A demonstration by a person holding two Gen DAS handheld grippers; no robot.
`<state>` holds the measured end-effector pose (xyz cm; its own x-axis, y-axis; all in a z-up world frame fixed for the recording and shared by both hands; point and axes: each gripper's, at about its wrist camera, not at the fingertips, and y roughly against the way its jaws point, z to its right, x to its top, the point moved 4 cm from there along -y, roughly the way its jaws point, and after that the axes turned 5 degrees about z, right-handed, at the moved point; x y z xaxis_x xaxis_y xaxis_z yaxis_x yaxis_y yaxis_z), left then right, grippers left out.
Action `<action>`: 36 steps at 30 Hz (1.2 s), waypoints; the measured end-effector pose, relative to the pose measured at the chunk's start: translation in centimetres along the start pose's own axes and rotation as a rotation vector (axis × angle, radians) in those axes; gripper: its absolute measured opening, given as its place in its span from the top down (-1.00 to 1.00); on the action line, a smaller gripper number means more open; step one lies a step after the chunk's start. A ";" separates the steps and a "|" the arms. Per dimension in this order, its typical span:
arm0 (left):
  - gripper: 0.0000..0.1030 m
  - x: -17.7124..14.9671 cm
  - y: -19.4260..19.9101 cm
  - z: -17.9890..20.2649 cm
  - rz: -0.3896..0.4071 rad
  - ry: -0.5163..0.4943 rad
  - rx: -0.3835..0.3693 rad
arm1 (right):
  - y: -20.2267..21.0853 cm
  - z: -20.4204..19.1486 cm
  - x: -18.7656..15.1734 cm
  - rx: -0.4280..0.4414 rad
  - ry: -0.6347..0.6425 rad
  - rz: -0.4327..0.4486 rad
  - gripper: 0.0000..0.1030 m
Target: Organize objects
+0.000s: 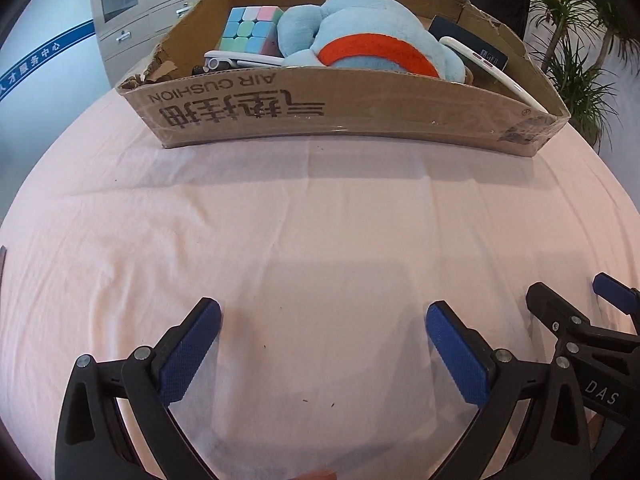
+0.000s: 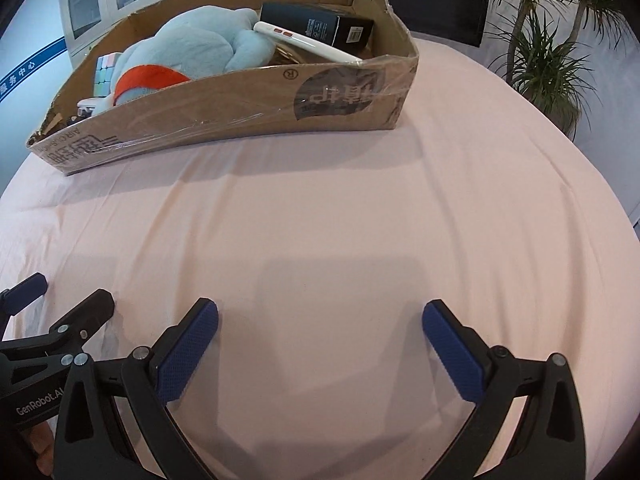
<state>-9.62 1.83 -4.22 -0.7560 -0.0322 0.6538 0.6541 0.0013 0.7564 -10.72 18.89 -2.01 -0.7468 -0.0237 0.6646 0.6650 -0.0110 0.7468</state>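
Left claw and right claw hover side by side over a pink-clothed table, both spread wide w/ nothing between the blue pads. At the far end sits a low cardboard box, already holding the objects: pastel puzzle cube at left, blue plush toy w/ red band in the middle, dark carton and white phone at right. Potted plants stand beyond.

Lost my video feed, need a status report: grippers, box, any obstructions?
Left gripper open, empty. Right gripper open, empty. Cardboard box holds plush toy, cube, other items. Pink cloth between clear.
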 end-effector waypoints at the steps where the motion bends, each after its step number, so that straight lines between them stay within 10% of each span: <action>1: -1.00 0.0 0.0 0.1 0.000 0.000 0.000 | 0.0 0.0 0.0 0.001 0.000 0.000 -0.99; 36: -1.00 0.2 -0.3 -0.3 -0.001 0.001 -0.001 | -0.3 0.3 0.1 0.018 0.017 -0.003 -0.99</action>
<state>-9.91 1.49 -4.32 -0.7563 -0.0333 0.6534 0.6537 0.0005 0.7567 -11.01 19.24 -2.19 -0.7485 -0.0410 0.6618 0.6622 0.0069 0.7493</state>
